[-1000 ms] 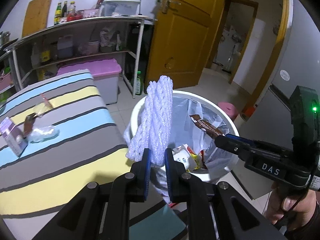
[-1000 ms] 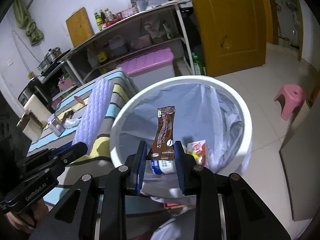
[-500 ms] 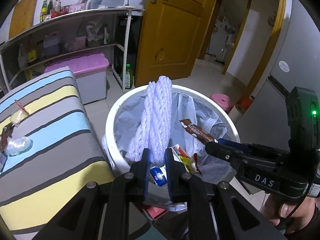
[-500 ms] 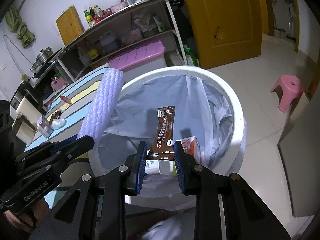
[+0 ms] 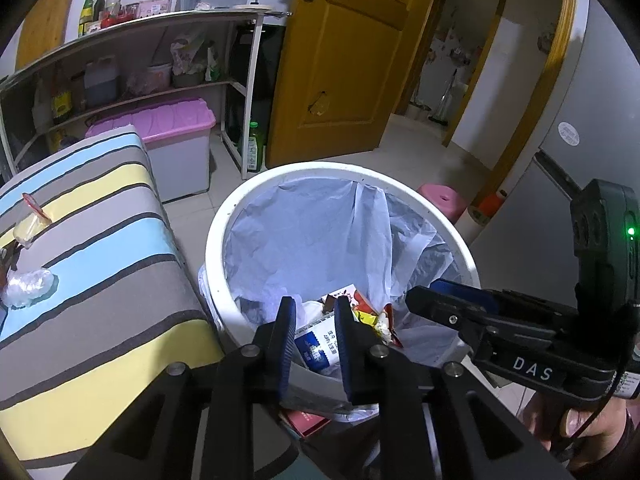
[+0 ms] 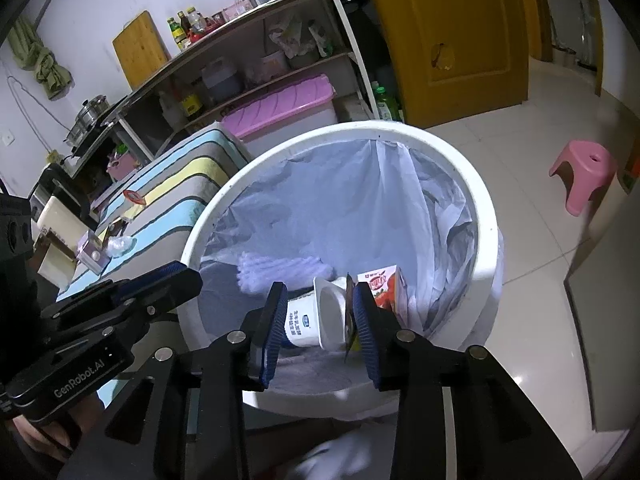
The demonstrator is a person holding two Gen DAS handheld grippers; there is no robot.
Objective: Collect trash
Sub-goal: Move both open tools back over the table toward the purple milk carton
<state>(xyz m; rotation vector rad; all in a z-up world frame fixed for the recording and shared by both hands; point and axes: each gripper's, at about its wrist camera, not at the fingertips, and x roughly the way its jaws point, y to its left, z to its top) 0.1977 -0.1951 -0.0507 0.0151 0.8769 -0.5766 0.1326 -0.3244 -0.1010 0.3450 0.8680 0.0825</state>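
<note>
Left gripper (image 5: 315,322) hangs over the near rim of one white bin (image 5: 240,216), jaws apart with nothing between them. Below and beyond its fingertips, inside the pale blue liner (image 5: 320,232), lies a heap of trash: a white cup (image 5: 316,346) with blue print, a red-and-white carton (image 5: 348,294) and yellow-red wrappers (image 5: 378,318). The right gripper (image 5: 444,298) reaches in from the right over the bin's edge; whether it is open cannot be told from here. To the left, a striped desk (image 5: 100,280) carries three loose bits well apart from the bin: a crumpled clear bag (image 5: 28,288), a yellowish packet (image 5: 30,230) and a red-edged wrapper (image 5: 32,204). One pink stool (image 5: 442,200) stands behind the bin.

From the right wrist, the right gripper (image 6: 320,306) sits above the same bin (image 6: 486,216), jaws spread wide and holding nothing. The cup (image 6: 316,320) lies on its side directly under the gap between the fingers. A brown sachet (image 6: 350,322) stands edge-on against the inner face of the right finger, whether touching it I cannot tell. The carton (image 6: 384,284) is just beyond. One purple foam net (image 6: 284,272) lies flat in the bin behind the cup, ribbed and pale. The left gripper (image 6: 172,276) juts in from the left at the rim. On the desk (image 6: 172,184) sit a small purple box (image 6: 90,250), the clear bag (image 6: 118,245) and the red-edged wrapper (image 6: 134,197).
</note>
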